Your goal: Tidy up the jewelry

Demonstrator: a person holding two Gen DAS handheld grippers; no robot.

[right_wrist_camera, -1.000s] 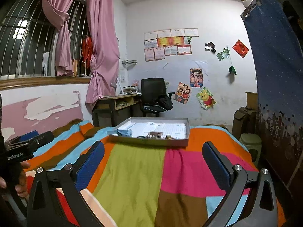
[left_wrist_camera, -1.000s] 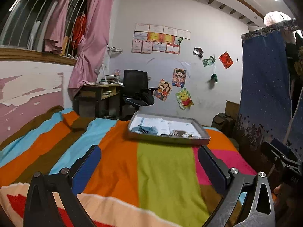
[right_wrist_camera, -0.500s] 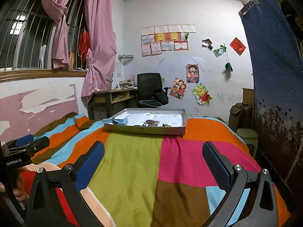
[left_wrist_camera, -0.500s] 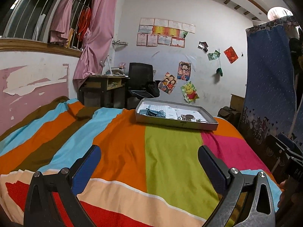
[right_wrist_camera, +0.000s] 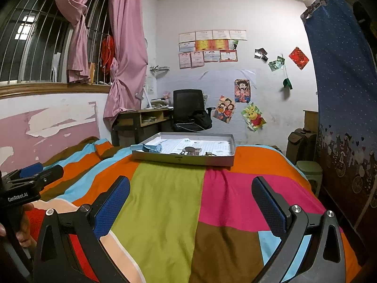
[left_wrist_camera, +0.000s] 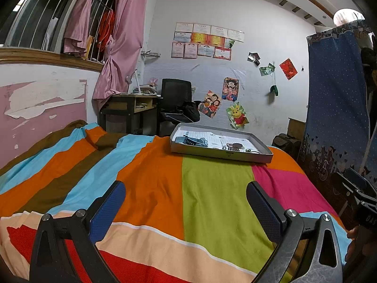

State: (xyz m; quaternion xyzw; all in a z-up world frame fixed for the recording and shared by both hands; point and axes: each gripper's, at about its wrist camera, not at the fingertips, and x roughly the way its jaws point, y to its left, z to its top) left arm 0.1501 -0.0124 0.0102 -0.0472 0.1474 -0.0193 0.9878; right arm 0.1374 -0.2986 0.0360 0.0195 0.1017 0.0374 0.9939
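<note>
Both grippers spread wide, holding nothing. The tray (right_wrist_camera: 183,159) sits at the bed's (right_wrist_camera: 165,202) far edge, long side facing us, well ahead of both. Right gripper (right_wrist_camera: 190,202) looks squarer to it; left gripper (left_wrist_camera: 183,202) has it ahead, rightward. Jewelry (right_wrist_camera: 192,151) inside, too small to identify.

Mounted behind each gripper, aimed forward along the spread fingers, low over the striped bedspread (left_wrist_camera: 212,188). Shared ahead in both: grey tray (left_wrist_camera: 221,152) (right_wrist_camera: 183,159), well beyond the fingertips; opposite tool caught at each frame's edge.
</note>
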